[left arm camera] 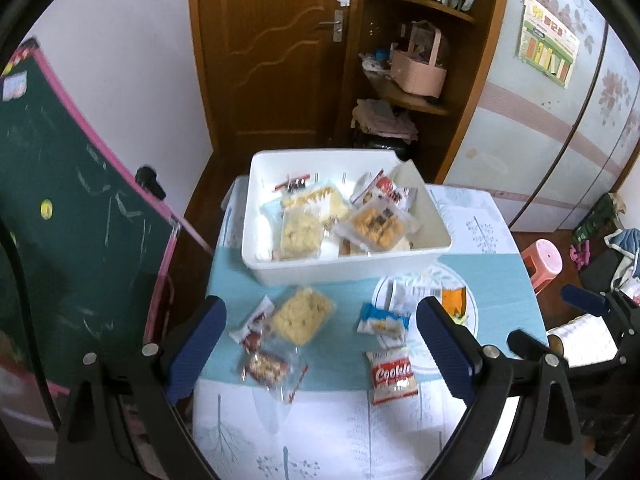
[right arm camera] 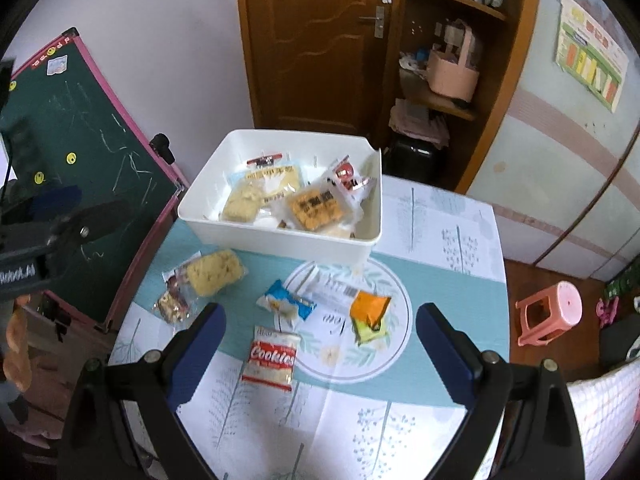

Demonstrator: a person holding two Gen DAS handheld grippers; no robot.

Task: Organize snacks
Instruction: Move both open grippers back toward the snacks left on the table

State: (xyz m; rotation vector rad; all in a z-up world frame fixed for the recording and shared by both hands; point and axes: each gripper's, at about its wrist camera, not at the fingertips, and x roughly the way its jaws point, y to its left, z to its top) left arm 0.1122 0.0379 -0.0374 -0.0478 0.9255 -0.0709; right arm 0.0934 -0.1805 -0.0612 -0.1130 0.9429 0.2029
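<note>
Both claws, left claw (left arm camera: 322,344) and right claw (right arm camera: 320,344), hang spread wide and empty over the counter (right arm camera: 440,420), where the red-and-white Cookies packet (right arm camera: 271,360), blue wrapped snack (right arm camera: 286,303) and orange pouch (right arm camera: 368,312) lie loose, just in front of the white plastic bin (right arm camera: 280,240) half full of snack packs.

Soft even daylight, no hard shadows, slight motion blur esp. left view, heavy fisheye warp, black vignette corners.
</note>
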